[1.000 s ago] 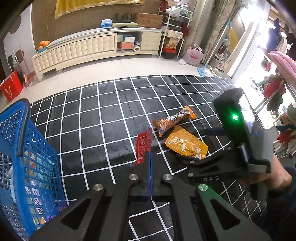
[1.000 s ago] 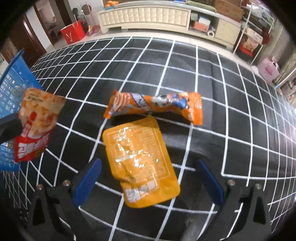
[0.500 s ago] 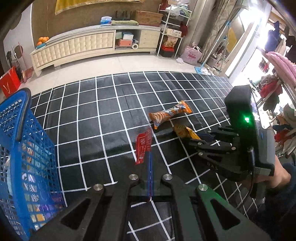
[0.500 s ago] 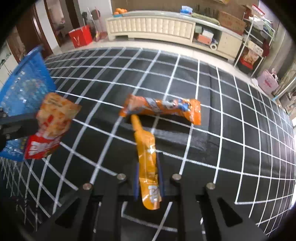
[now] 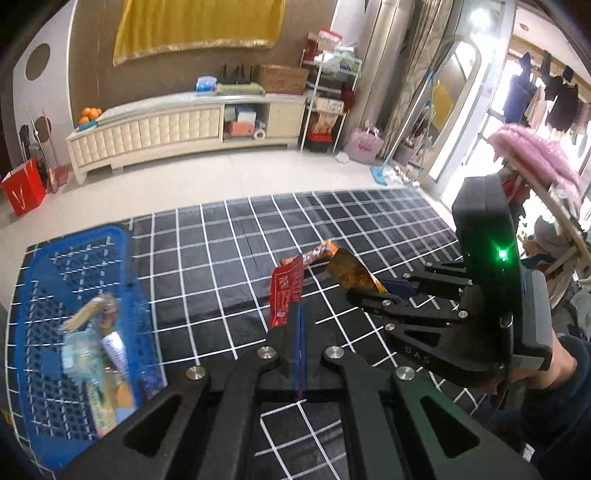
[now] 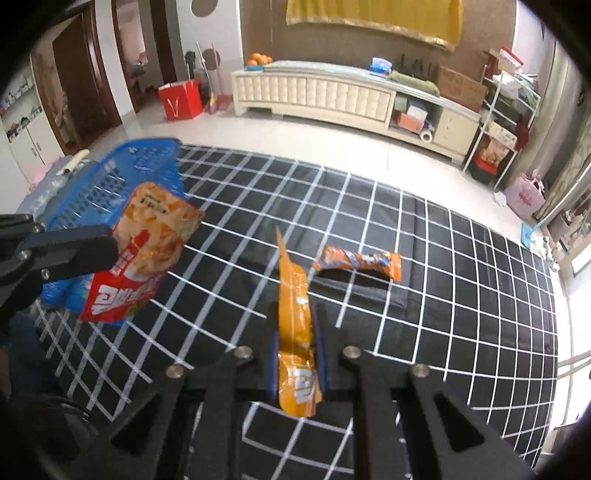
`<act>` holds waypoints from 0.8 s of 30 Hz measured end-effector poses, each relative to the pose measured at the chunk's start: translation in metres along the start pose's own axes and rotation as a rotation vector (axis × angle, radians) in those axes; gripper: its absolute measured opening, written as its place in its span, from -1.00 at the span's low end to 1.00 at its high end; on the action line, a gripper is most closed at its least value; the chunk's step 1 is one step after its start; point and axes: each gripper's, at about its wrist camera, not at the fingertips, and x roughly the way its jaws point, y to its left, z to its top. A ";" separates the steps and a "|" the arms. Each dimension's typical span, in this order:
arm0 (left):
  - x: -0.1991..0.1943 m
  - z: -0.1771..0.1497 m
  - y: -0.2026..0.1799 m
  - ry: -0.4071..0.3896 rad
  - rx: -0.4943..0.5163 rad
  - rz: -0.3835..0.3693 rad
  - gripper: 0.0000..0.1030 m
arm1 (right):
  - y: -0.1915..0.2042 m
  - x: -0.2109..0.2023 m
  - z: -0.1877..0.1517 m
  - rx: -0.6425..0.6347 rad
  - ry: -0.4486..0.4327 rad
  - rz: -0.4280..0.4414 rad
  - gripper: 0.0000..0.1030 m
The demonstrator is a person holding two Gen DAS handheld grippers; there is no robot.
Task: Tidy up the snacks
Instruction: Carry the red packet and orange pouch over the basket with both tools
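The letters "DAS" stand on the right gripper (image 5: 373, 291), clamped on the orange pouch (image 6: 295, 328); the left gripper (image 5: 299, 317) pinches the red packet (image 6: 144, 254).

Black mat with white grid (image 5: 229, 266); cream low cabinet (image 5: 155, 129); oranges (image 5: 89, 113) atop it; red paper bag (image 5: 23, 190); yellow wall hanging (image 6: 373, 16); pink bag (image 6: 524, 195); cardboard box (image 5: 282, 78).

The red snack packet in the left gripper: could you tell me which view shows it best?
The right wrist view: the red snack packet faces the camera, printed front visible. The left wrist view shows it edge-on, a narrow strip rising from the shut left gripper.
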 end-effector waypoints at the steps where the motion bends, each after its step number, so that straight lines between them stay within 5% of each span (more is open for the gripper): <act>1: -0.012 -0.001 0.001 -0.016 0.003 0.004 -1.00 | 0.004 -0.007 0.002 0.008 -0.007 0.012 -0.62; 13: -0.104 -0.021 0.044 -0.086 -0.017 0.041 -1.00 | 0.080 -0.050 0.021 -0.063 -0.071 0.061 -0.63; 24: -0.129 -0.030 0.112 -0.061 -0.058 0.120 -1.00 | 0.148 -0.030 0.053 -0.149 -0.066 0.124 -0.63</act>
